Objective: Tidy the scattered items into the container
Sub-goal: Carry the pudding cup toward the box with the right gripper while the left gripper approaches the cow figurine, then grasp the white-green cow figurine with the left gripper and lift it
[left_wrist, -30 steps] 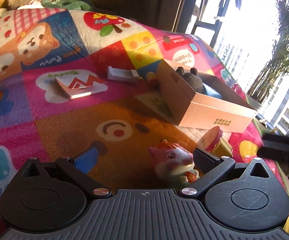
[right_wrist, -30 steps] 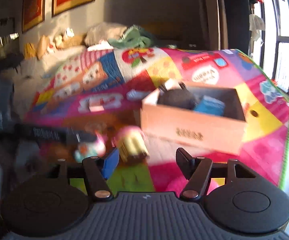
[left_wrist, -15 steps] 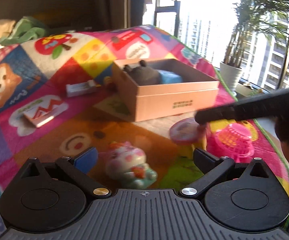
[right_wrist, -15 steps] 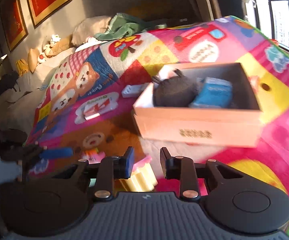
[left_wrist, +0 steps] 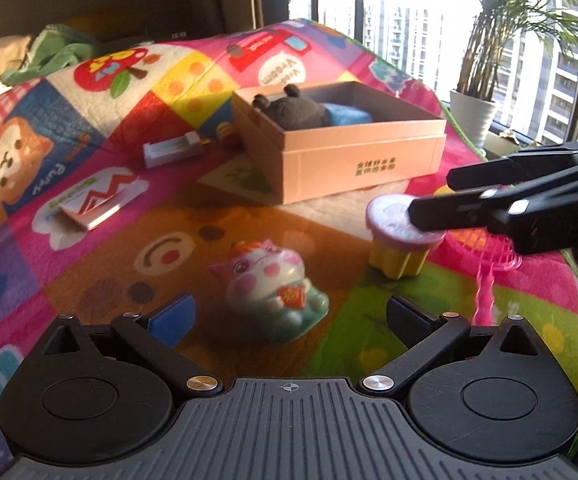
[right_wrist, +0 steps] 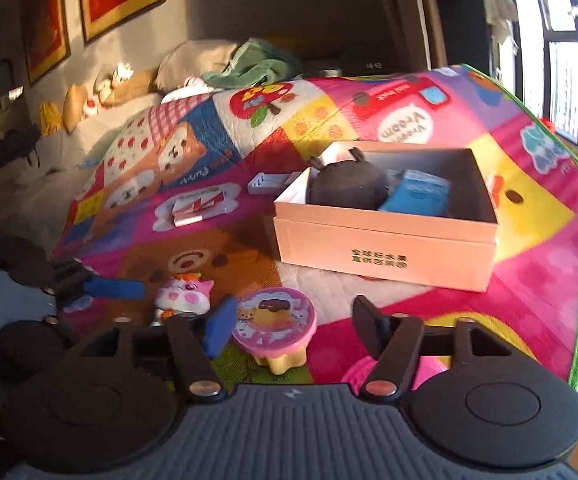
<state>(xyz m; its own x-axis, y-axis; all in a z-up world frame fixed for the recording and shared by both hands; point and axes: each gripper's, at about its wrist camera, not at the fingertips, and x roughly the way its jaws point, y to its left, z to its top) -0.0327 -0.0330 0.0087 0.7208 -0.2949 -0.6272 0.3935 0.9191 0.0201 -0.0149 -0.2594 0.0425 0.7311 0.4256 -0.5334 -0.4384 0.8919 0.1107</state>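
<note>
Flanking the pudding cup [right_wrist: 275, 326]: cat figurine [right_wrist: 183, 294], pink box [right_wrist: 385, 248].

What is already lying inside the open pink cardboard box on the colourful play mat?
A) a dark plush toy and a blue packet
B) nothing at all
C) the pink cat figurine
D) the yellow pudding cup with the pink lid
A: the right wrist view looks into the pink cardboard box, and a dark plush toy lies there beside a blue packet; the other toys sit outside on the mat.
</note>
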